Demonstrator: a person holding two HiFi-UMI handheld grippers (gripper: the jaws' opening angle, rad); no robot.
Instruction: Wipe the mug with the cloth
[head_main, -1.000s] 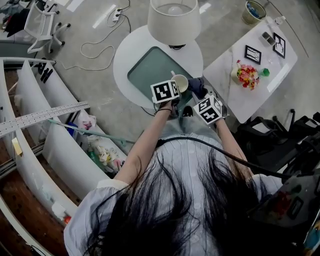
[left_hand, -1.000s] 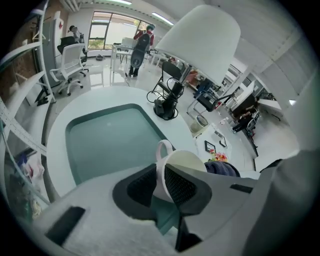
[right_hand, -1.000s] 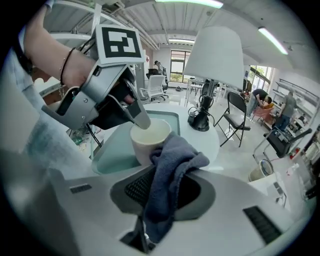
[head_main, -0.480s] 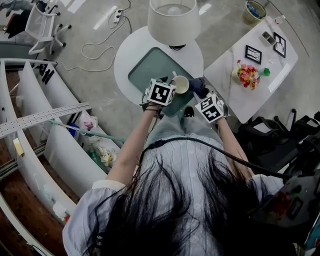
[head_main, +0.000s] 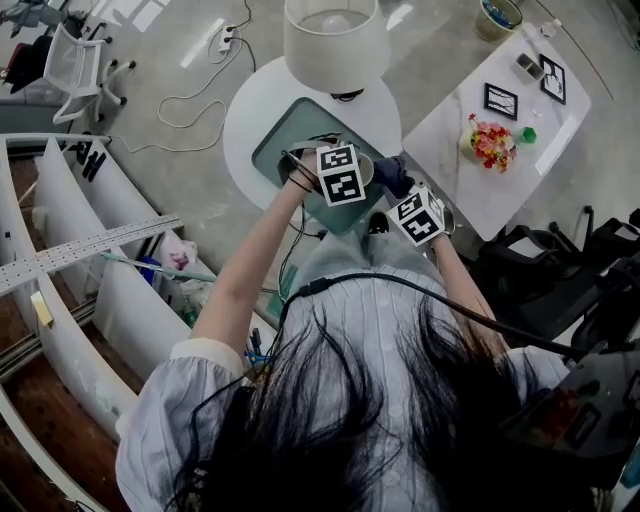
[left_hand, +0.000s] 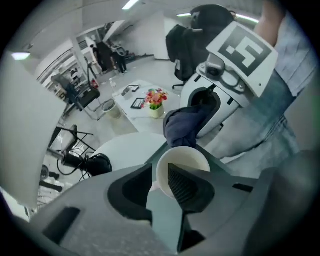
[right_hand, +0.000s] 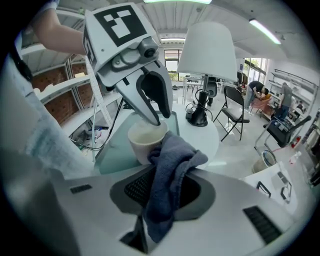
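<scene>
A cream mug (head_main: 364, 163) stands on a teal mat (head_main: 288, 143) on the round white table (head_main: 244, 120). My left gripper (head_main: 352, 172) is shut on the mug's rim: in the left gripper view one jaw is inside the mug (left_hand: 182, 162) and the other outside it. My right gripper (head_main: 400, 195) is shut on a dark blue cloth (head_main: 391, 174). In the right gripper view the cloth (right_hand: 169, 172) hangs out of the jaws and touches the mug (right_hand: 144, 144) at its side. The left gripper (left_hand: 159, 172) also sees the cloth (left_hand: 182, 127) just behind the mug.
A lamp with a white shade (head_main: 335, 42) stands at the table's far side, its black base (right_hand: 199, 116) close to the mat. A white side table (head_main: 500, 150) with flowers (head_main: 490, 140) and frames stands right. Curved shelves (head_main: 70, 260) are left, cables lie on the floor.
My left gripper has swung round from the near side of the mug to its left and far side and turned. The right gripper with the cloth has barely moved.
</scene>
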